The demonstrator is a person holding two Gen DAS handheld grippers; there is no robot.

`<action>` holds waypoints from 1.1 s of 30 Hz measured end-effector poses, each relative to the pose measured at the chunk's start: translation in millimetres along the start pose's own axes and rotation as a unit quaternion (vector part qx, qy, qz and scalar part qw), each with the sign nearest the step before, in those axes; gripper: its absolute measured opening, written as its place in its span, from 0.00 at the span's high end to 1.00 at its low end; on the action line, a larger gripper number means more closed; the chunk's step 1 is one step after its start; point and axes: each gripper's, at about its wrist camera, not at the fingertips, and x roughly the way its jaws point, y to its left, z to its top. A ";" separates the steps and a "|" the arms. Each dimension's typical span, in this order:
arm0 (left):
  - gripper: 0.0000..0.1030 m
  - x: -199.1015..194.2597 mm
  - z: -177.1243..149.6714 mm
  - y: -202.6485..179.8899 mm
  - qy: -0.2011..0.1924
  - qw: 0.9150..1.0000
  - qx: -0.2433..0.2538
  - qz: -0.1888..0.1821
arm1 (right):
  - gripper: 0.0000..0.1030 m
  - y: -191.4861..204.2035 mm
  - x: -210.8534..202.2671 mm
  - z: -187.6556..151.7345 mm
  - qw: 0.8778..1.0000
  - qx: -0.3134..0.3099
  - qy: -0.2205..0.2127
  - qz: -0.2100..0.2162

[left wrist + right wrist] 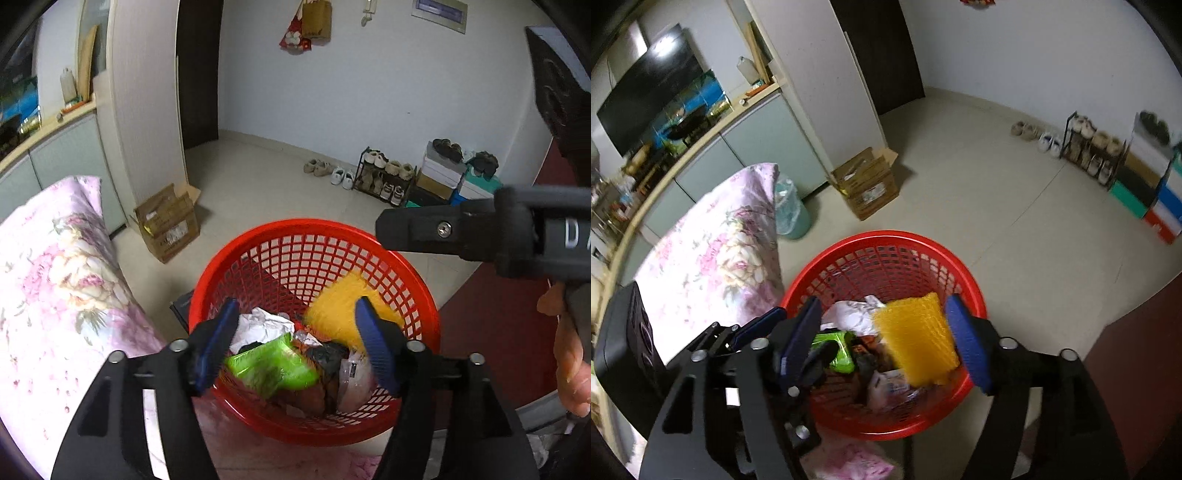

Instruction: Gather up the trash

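A red mesh basket (314, 226) (886, 236) sits below both grippers and holds crumpled white paper (258, 325), a green wrapper (273, 365) (838, 350), a black bag and clear plastic. My left gripper (297, 343) hangs open over it, the blurred green wrapper loose beneath its blue pads. My right gripper (886, 336) is open too. A blurred yellow foam net (916, 339) (340, 306) lies beside its right pad, clear of the left pad, over the basket. A black finger (417, 230) of the right gripper shows at the upper right.
A floral pillow (55, 277) (713, 251) lies left of the basket. A cardboard box (168, 221) stands behind it, with a teal bin (790, 214) nearby. A shoe rack (388, 177) and stacked boxes line the far wall. A person's hand (569, 350) is at the right.
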 end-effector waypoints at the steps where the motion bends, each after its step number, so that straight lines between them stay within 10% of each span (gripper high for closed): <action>1: 0.33 -2.6 -0.1 -2.0 -0.005 1.000 0.004 0.004 | 0.33 0.3 -1.8 0.3 1.000 0.000 -0.001 0.003; 33: 0.12 -124.2 -20.4 -8.6 -0.095 0.990 0.022 0.102 | 0.08 16.6 -114.1 -73.6 0.990 -0.017 -0.139 -0.032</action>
